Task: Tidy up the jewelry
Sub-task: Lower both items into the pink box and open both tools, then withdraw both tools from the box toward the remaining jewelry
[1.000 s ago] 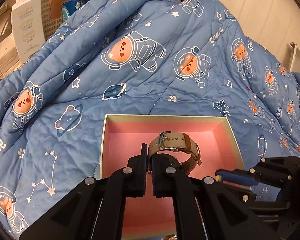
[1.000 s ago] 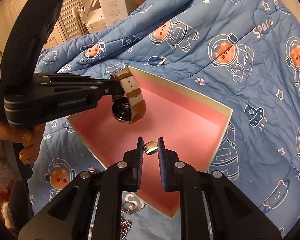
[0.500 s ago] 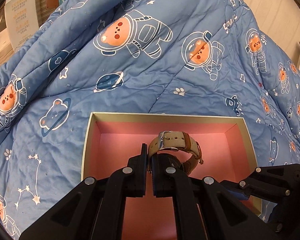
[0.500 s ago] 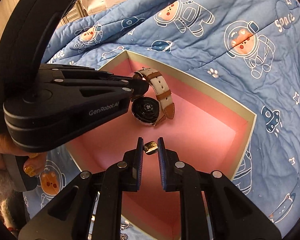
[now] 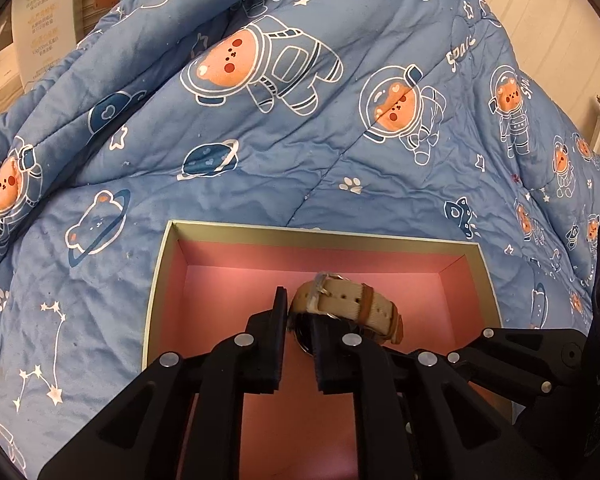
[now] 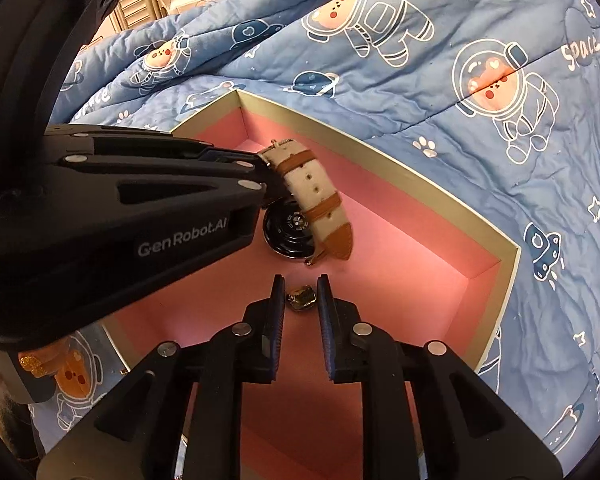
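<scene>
The right wrist view alone showed the gold ring (image 6: 301, 298) on the pink box (image 6: 400, 216) floor, loose between the right gripper (image 6: 300, 300)'s opening jaws. The left gripper (image 5: 298, 320), also opening, flanked the watch (image 5: 352, 308) strap in the box's middle.

A blue quilt (image 5: 300, 168) printed with astronaut bears, planets and stars covers the bed, rumpled and heaped higher at the far side. A plain cream wall (image 5: 560, 36) rises far right. Far left stand white printed cartons (image 5: 40, 28) and louvred doors (image 6: 140, 4). Warm indoor light.
</scene>
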The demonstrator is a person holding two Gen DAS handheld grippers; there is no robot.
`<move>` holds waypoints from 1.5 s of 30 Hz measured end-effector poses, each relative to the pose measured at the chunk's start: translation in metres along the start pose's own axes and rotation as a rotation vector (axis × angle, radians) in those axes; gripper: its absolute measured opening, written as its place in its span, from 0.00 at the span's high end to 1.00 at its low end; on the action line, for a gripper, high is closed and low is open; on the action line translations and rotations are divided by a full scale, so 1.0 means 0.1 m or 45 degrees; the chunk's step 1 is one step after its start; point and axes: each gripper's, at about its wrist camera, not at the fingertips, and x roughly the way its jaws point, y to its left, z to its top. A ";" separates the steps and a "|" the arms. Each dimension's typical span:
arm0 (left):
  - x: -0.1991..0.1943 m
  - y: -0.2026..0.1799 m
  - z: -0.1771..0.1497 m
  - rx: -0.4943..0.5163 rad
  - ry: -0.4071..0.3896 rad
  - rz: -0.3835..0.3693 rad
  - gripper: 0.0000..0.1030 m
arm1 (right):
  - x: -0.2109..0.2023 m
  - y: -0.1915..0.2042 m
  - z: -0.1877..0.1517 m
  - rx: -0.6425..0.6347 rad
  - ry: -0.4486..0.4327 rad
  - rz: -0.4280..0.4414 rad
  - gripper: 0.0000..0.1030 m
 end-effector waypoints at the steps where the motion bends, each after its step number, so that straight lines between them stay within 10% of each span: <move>1: -0.02 0.01 0.00 -0.005 -0.009 -0.006 0.83 | 0.00 0.01 0.00 -0.004 -0.007 -0.005 0.65; 21: -0.97 0.39 -0.41 -0.224 -0.262 -0.206 0.11 | -0.95 0.03 -0.54 0.094 -0.335 -0.002 0.30; 39: -1.37 0.16 -1.92 -0.015 -0.238 -0.053 0.07 | -1.16 0.07 -1.83 0.396 -0.265 -0.006 0.30; 45: -1.33 0.07 -2.20 -0.006 -0.193 -0.064 0.07 | -1.20 0.33 -2.03 0.250 -0.238 0.017 0.31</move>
